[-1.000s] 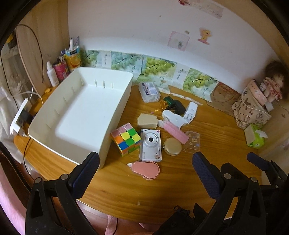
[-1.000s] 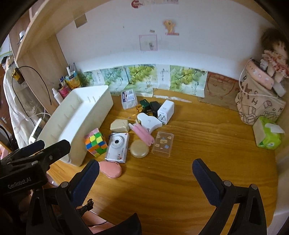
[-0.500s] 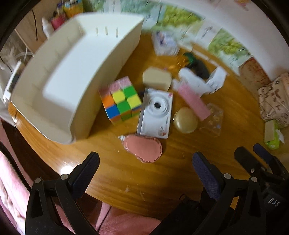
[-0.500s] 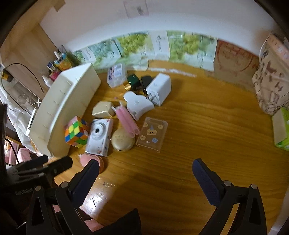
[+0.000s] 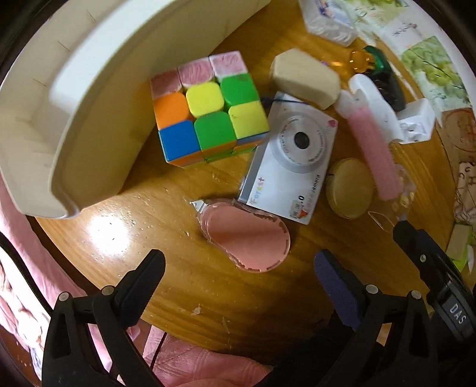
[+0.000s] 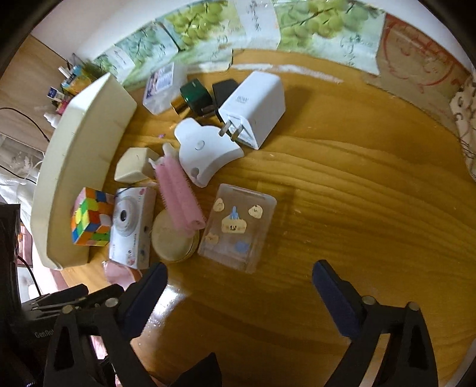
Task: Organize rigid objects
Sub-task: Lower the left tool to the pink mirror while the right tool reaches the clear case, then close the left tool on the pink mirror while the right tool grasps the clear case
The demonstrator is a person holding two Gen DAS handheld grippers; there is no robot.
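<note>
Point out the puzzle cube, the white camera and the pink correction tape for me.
puzzle cube (image 5: 208,114): left wrist view, top face.
white camera (image 5: 297,148): left wrist view, lens ring.
pink correction tape (image 5: 247,238): left wrist view, flat pink body.

Glossy wooden table (image 6: 342,184), grape-print panels (image 6: 205,32) along white wall (image 6: 98,26)

We see a glossy wooden tabletop (image 6: 342,184). On it rests a white bin (image 5: 74,125), with a colour cube (image 5: 208,110) just beside its wall. A white camera (image 5: 291,160) lies flat next to the cube, a pink tape dispenser (image 5: 247,238) near its lower edge. A round gold compact (image 6: 172,238), a clear phone case (image 6: 238,226) and a white charger (image 6: 255,107) also lie there.
</note>
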